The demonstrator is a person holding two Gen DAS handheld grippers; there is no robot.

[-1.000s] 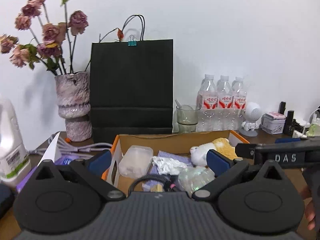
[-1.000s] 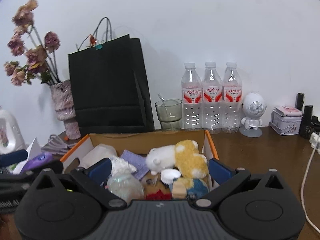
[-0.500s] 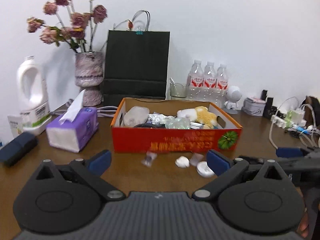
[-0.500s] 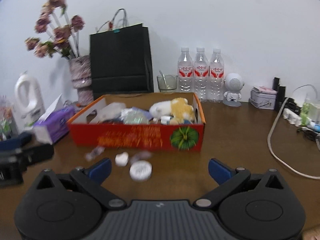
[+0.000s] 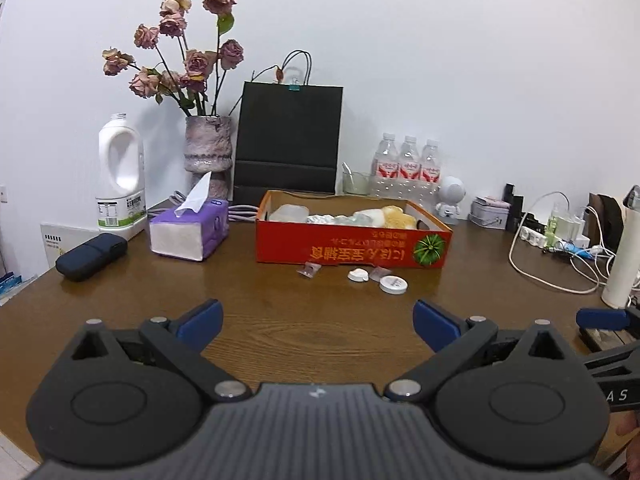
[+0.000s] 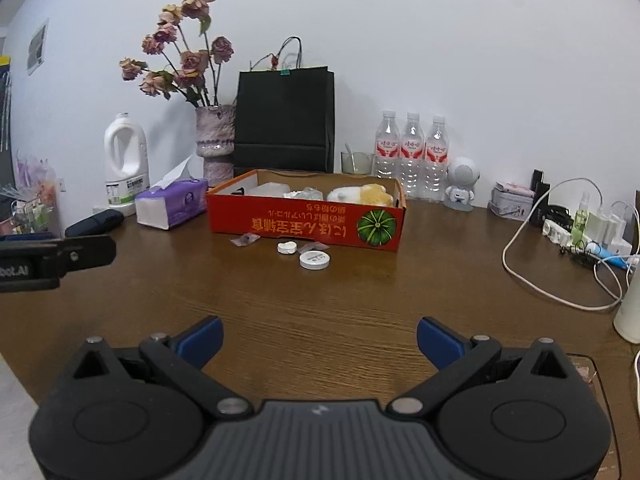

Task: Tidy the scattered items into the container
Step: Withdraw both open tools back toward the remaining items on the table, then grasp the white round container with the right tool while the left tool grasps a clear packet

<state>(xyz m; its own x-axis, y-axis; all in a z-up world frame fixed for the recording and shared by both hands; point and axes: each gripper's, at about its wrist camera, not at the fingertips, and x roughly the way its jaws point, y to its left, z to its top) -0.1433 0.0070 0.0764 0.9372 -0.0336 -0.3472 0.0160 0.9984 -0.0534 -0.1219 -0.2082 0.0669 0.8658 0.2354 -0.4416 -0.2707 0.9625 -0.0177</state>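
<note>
Both tongs, left (image 5: 316, 322) and right (image 6: 319, 338), gape empty above the bench (image 5: 320, 320), well short of the red cardboard box (image 5: 352, 246).

Left wrist view: low over tabletop (image 5: 312, 332), faces back wall, red box (image 5: 352, 246) mid-frame, well off. Right wrist view: same heading, set further right; box (image 6: 304, 224) left of centre. Both share box, vase, black bag, bottles. Left hand-held gripper (image 6: 52, 260) at left edge of right view.

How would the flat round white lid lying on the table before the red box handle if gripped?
The flat round white lid looks thin and light, so it probably slides on the smooth wooden table. Lying flat, it offers little edge, so pinching may be awkward.
</note>
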